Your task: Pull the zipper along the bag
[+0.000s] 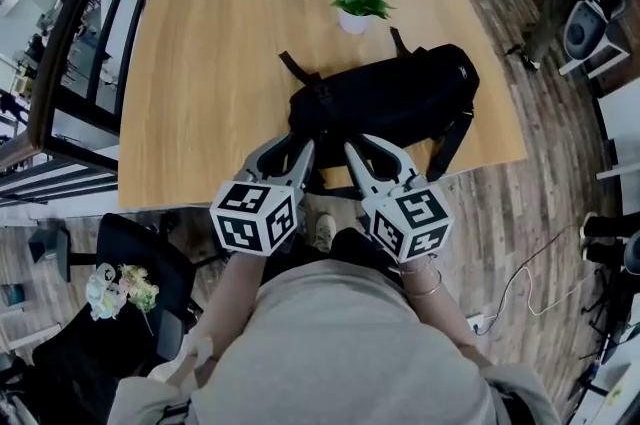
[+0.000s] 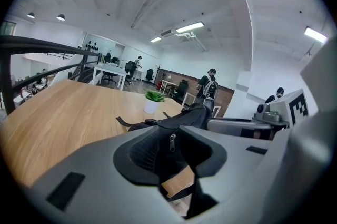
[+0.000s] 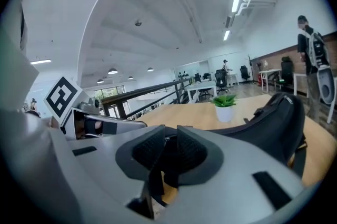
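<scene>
A black bag (image 1: pixel 390 98) lies across the wooden table (image 1: pixel 210 63), its left end near the front edge. Both grippers point at that end side by side. My left gripper (image 1: pixel 300 148) reaches the bag's corner. In the left gripper view its jaws (image 2: pixel 171 149) stand apart; the bag (image 2: pixel 181 115) fills the gap and a silver zipper pull (image 2: pixel 172 143) hangs in the middle, not pinched. My right gripper (image 1: pixel 354 151) sits just to the right. Its pads (image 3: pixel 167 152) leave a narrow gap with dark bag material behind it, and the bag's body (image 3: pixel 274 123) bulks at the right.
A small potted plant (image 1: pixel 360 1) stands behind the bag. Bag straps hang over the table's front edge (image 1: pixel 447 148). A black railing (image 1: pixel 80 33) runs along the left. A black chair (image 1: pixel 130 263) stands beside me. People stand in the background (image 3: pixel 310 54).
</scene>
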Motion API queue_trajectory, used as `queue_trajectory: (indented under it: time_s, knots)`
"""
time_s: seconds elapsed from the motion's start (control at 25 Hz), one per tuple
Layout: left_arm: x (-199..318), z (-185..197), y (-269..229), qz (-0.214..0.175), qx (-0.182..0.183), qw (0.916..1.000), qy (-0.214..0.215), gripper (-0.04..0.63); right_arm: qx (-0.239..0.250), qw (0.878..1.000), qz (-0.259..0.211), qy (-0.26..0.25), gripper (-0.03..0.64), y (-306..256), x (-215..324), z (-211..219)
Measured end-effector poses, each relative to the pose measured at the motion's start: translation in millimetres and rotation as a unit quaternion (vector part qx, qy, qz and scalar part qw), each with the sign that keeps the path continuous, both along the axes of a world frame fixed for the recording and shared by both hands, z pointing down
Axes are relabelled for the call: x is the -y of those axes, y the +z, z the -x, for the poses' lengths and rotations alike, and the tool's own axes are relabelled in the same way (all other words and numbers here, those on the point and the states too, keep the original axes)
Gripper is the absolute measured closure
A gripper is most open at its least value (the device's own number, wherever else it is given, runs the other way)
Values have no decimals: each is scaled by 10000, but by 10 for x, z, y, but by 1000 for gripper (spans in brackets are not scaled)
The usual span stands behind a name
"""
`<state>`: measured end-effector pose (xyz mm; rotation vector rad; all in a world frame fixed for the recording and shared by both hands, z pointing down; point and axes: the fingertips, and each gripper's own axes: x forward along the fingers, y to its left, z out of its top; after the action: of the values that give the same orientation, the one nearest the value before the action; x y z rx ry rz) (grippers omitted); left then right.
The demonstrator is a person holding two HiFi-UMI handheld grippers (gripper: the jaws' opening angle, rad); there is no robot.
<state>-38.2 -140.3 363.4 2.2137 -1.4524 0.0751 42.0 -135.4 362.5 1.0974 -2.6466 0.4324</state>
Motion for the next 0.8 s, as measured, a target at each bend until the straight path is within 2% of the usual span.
queue_trajectory:
  time_s: [0.32,0.8]
  knots:
    - [28,-16,48,57,-41,9997,-248,456,23,9997,73,-248,557,56,72,-19]
    - [-5,161,203,346,-28,9993,-141,370,-9,9995,198,-228,560,157,82,155]
